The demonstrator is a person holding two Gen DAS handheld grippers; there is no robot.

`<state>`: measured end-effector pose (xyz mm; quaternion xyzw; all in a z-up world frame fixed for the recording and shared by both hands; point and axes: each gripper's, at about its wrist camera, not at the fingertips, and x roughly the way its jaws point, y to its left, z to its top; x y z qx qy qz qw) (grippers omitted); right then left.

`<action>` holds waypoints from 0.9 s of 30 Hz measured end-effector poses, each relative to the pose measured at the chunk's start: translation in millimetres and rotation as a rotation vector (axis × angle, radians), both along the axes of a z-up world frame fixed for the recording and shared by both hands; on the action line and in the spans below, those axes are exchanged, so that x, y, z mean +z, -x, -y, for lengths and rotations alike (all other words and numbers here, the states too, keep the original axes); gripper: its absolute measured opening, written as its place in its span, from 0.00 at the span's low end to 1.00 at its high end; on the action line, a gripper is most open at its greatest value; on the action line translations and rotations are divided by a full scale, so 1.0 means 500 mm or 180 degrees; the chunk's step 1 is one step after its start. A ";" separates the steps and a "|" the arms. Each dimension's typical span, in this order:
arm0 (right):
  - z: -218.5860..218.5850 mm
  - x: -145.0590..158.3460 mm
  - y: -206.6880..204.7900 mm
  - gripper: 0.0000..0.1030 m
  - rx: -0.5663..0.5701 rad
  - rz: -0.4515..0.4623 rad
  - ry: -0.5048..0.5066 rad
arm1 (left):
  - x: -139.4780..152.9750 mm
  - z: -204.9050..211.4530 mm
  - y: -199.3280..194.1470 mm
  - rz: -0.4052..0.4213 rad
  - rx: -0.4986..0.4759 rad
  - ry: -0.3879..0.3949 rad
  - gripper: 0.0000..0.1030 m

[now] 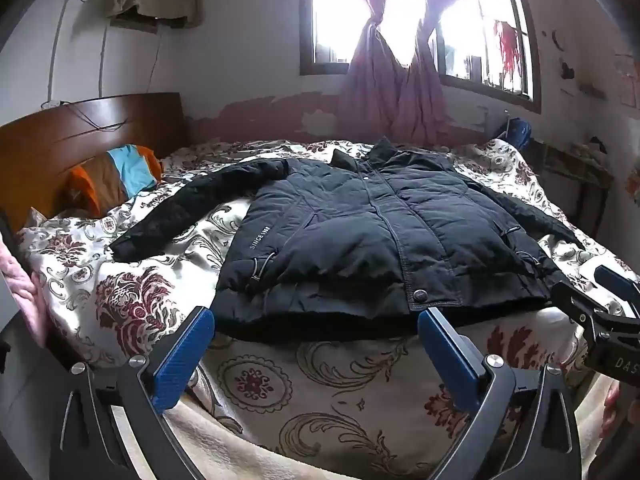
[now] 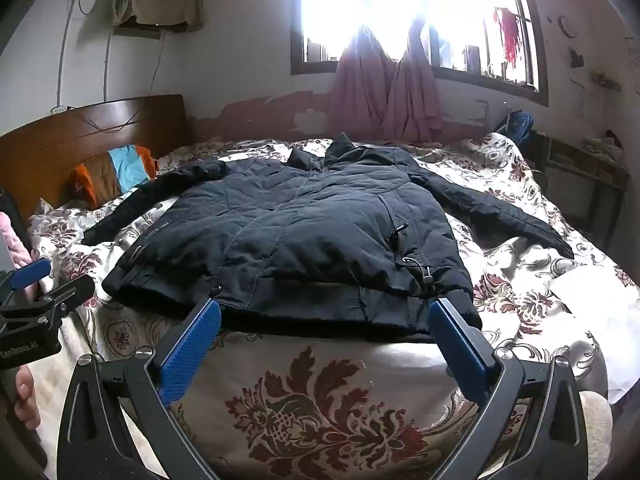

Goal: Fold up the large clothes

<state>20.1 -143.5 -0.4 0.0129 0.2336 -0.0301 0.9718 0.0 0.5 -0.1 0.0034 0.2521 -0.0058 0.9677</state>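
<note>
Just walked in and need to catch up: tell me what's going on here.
A person holds a pair of tongs in each hand, about to fold a dark jacket spread flat on a bed with a flowered bedspread. Both sleeves lie out to the sides and the front is closed. The left tongs and right tongs are open just short of the jacket's hem, gripping nothing. No fold is made yet.

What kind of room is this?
It looks like a bedroom: a bed with a flowery cover, a wooden headboard, and a curtained window. A dark jacket lies spread out on it.
</note>
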 end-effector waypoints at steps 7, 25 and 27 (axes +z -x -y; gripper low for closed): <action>0.000 -0.001 -0.002 0.99 -0.0005 -0.0034 0.0004 | 0.001 -0.005 0.001 0.0013 -0.0011 0.0011 1.00; 0.002 -0.002 -0.001 0.99 -0.0002 -0.0033 0.0002 | 0.002 -0.003 0.003 0.0018 -0.0005 -0.0021 1.00; 0.002 -0.001 -0.001 0.99 -0.0003 -0.0036 0.0003 | 0.002 -0.004 0.004 0.0023 -0.0007 -0.0021 1.00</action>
